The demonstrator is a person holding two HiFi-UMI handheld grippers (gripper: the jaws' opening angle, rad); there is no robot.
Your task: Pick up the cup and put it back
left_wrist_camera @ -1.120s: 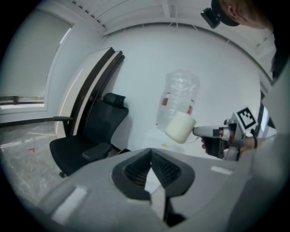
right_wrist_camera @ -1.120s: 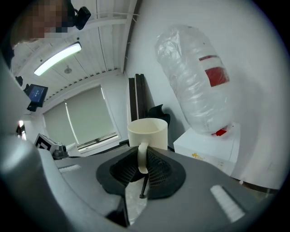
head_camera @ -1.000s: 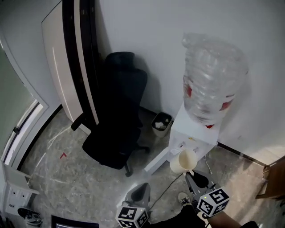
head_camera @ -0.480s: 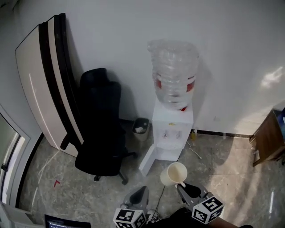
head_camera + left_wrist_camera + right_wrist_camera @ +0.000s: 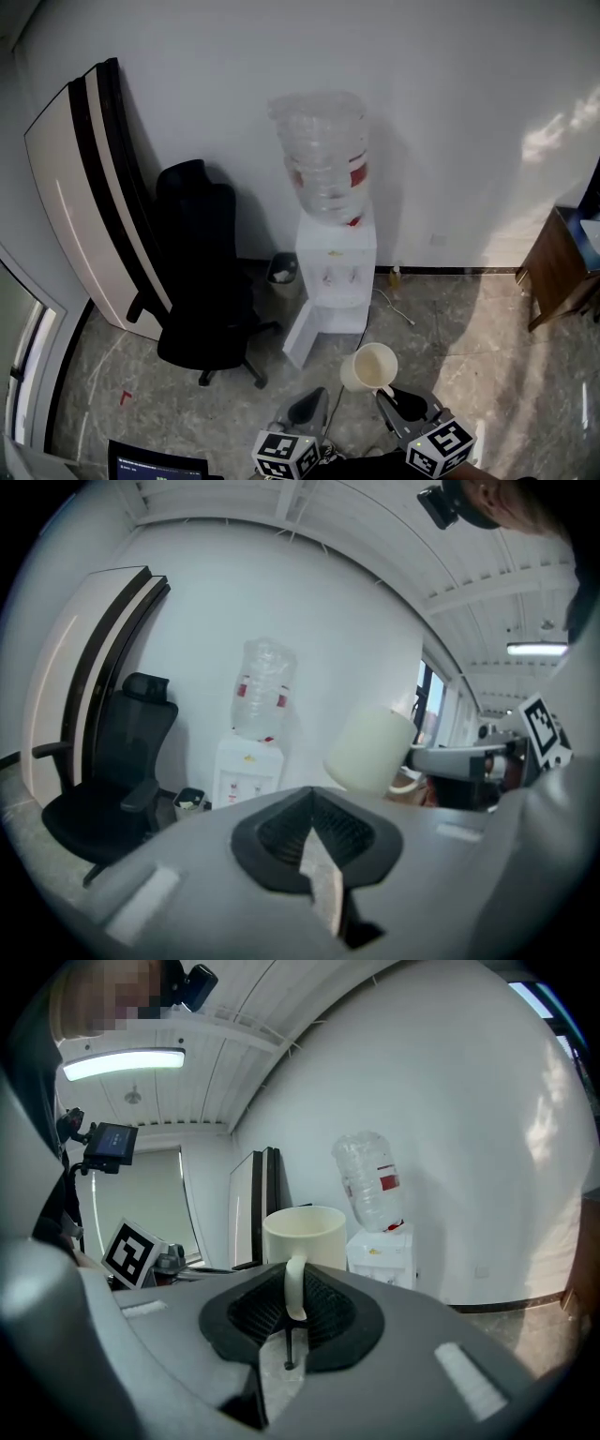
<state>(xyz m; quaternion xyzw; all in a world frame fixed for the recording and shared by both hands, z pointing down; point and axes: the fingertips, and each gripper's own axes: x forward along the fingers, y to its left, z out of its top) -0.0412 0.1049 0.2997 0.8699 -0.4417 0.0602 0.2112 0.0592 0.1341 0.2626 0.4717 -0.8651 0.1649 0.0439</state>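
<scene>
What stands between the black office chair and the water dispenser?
A small waste bin stands between the chair and the dispenser. The head view shows it, and the left gripper view does too.

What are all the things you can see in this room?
cream ceramic cup: one, cream, held up by its handle over the floor
white water dispenser: one, white, against the wall
clear plastic water bottle: one, clear with a red label, upside down on the dispenser
black office chair: one, black, left of the dispenser
small waste bin: one, dark, between chair and dispenser
tall white-and-black boards: count unclear, leaning on the wall left of the chair
brown wooden cabinet: one, brown, right edge
left tongs: one, grey, shut and empty
right tongs: one, grey, shut on the cup's handle
</scene>
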